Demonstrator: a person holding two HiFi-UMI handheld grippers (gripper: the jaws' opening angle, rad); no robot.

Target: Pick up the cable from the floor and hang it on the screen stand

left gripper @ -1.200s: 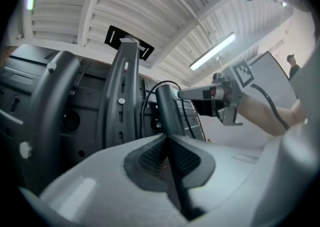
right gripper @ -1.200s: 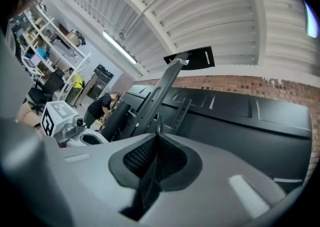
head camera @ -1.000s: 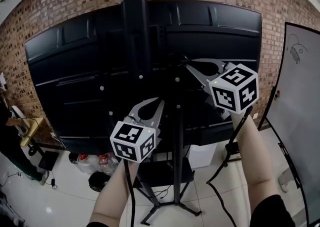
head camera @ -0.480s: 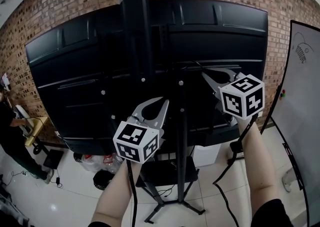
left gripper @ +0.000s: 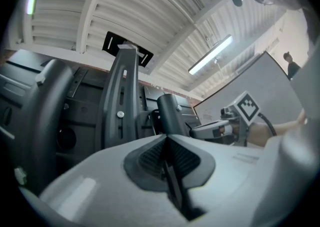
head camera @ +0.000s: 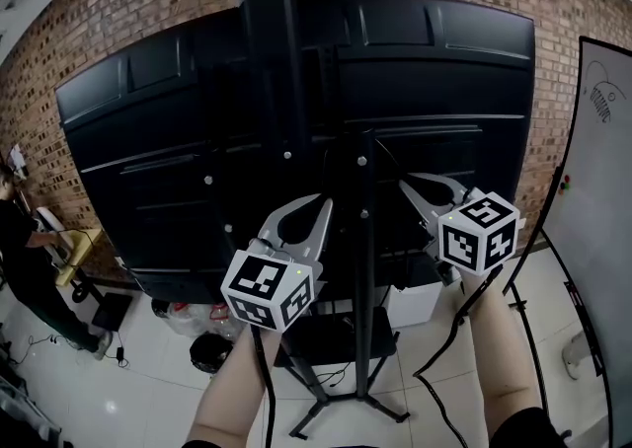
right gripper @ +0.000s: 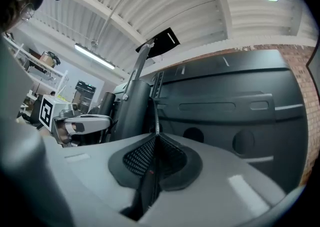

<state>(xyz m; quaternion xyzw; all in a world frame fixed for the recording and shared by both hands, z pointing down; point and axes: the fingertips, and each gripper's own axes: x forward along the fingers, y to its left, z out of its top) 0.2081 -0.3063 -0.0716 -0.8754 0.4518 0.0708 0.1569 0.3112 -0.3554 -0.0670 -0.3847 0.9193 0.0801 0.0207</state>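
The head view shows the black back of a large screen [head camera: 178,150] on its stand [head camera: 363,268], with an upright post [head camera: 272,61]. My right gripper [head camera: 407,185] is level in front of the stand's right side. It is shut on a thin black cable [right gripper: 153,113] that rises from its tips against the post. A black length of the cable [head camera: 456,323] hangs below my right hand toward the floor. My left gripper [head camera: 322,203] is shut left of the stand's pole, with nothing seen between its pads [left gripper: 150,156].
A whiteboard [head camera: 592,199] stands at the right, close to my right arm. Under the screen are the stand's legs [head camera: 336,402], a white box [head camera: 410,306], bottles [head camera: 183,323] and a black bin [head camera: 209,352]. A person [head camera: 22,268] is at the far left by the brick wall.
My right gripper has come down and a little to the right, from beside the stand's upper crossbar to a lower point, still shut. The left gripper has hardly moved.
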